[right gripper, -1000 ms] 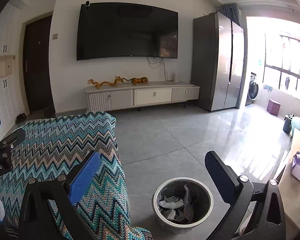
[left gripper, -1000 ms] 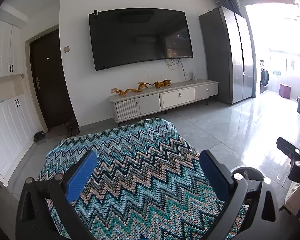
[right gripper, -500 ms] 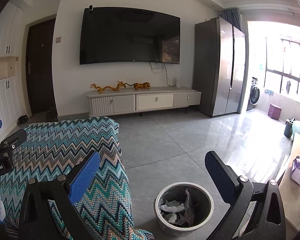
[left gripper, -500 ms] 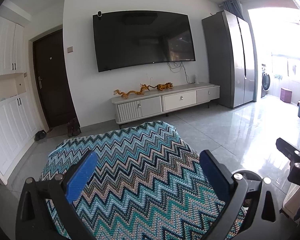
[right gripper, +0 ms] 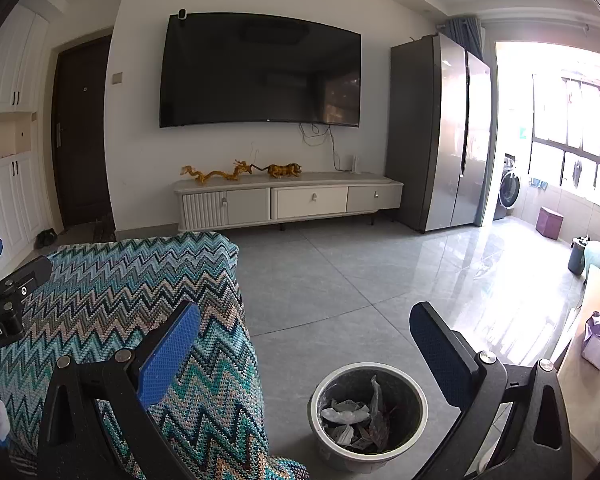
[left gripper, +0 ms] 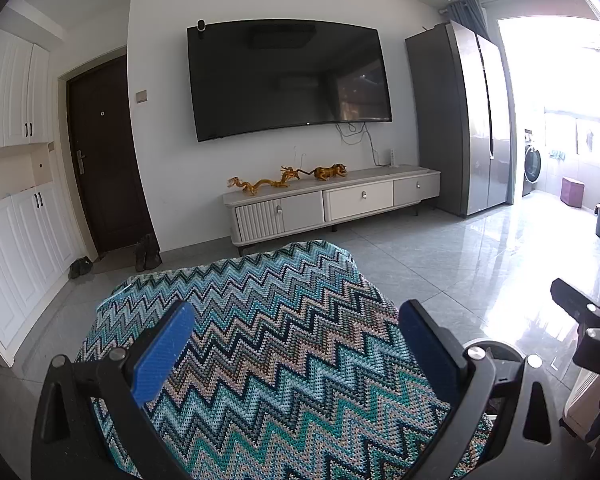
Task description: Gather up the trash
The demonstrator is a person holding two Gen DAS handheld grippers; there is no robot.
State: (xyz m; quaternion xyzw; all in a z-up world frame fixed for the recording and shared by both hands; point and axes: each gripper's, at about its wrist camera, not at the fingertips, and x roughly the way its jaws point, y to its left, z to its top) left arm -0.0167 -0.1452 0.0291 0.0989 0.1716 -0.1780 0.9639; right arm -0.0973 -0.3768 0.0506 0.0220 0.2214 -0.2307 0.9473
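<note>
Right wrist: round bin (right gripper: 414, 390) holds crumpled wrappers (right gripper: 350, 420).

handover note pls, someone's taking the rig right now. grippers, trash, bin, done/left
Left gripper: open, empty, above the zigzag blanket.
Right gripper: open, empty, with the trash bin on the floor just below.
Bin already holds crumpled paper and plastic.
Possibly left: a crumpled purple piece on the wooden table at right. No other trash in view.
</note>
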